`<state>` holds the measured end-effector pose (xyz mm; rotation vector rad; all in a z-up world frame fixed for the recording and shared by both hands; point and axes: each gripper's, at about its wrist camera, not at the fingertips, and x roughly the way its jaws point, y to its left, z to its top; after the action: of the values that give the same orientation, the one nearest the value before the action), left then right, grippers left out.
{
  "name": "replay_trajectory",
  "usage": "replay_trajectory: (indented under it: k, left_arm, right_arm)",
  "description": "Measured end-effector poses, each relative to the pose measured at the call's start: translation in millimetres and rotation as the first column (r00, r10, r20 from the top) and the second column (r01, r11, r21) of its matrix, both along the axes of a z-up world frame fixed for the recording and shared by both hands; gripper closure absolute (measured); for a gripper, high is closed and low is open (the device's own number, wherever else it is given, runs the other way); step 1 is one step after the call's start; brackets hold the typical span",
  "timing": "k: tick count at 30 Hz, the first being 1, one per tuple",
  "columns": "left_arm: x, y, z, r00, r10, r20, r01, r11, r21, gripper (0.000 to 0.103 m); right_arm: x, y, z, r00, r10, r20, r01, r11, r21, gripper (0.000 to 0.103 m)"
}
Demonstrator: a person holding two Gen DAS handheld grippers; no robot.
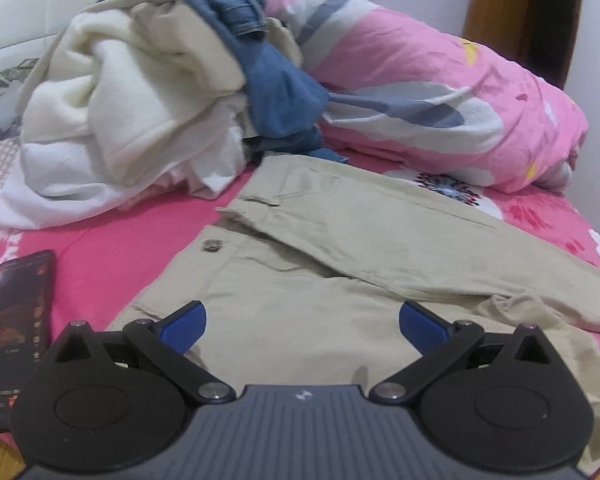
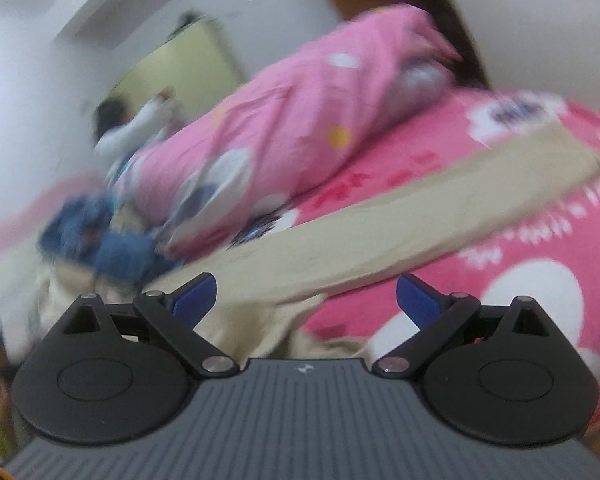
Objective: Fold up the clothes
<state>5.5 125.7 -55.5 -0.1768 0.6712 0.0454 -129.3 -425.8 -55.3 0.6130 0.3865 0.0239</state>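
At the far left of the left wrist view a phone [image 1: 20,332] lies on the bed [image 1: 112,252], just beside the trousers [image 1: 340,240]; a sweep of cloth or a tool could drag it or knock it off the near edge. Behind it a heap [image 1: 132,120] of pale and blue clothes stands at the far left, close to the trousers' waistband, so a wide fold could catch a loose garment and pull it along. The trousers lie spread on the bed in the middle, one half laid over the other at the waist, button showing, with a rumpled patch at the near right; folding over that rumple would likely lock in creases. The left tool [image 1: 302,326] hovers over the near part of the trousers, spread wide and holding nothing. A rolled quilt [image 1: 440,92] crowds the far right, leaving little room for the leg. In the blurred right wrist view the leg [image 2: 420,216] runs far right, and the right tool [image 2: 306,298] is likewise spread and empty above the cloth; a grasp made at such speed may pinch one layer only.
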Motion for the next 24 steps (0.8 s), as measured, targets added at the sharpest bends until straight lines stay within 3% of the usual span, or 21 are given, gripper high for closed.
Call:
replay_trajectory:
  k: [4,8,14,18,20,24]
  left_arm:
    - [14,12,2,1.0,0.015,0.009,-0.015,1.0,0.01,0.0]
    - [47,16,8,1.0,-0.004,0.019,0.003,0.999,0.044,0.0]
    - [115,1,20,0.994,-0.104,0.013,0.101,0.984,0.149,0.004]
    - [165,-21,20,0.954,-0.299,0.015,0.281,0.912,0.298,0.005]
    - [192,-34,15,0.915,-0.403,-0.017,0.376,0.838,0.395,0.008]
    - [241,-45,2,0.848,-0.523,-0.092,0.517,0.774,0.366,0.012]
  right_arm:
    - [23,-39,-17,0.989,-0.112,-0.095,0.116,0.993,0.039,0.006]
    - [43,-70,-26,0.973,-0.185,-0.137,0.197,0.977,0.085,0.006]
    - [83,-100,-16,0.949,-0.27,-0.164,0.264,0.963,-0.058,0.006]
    - [120,-125,-11,0.947,-0.255,-0.196,0.231,0.963,-0.138,0.007]
    - [146,-127,-9,0.96,-0.179,-0.214,0.138,0.972,-0.192,0.008]
    - [197,-107,-10,0.974,0.032,-0.223,-0.106,0.937,-0.332,0.01]
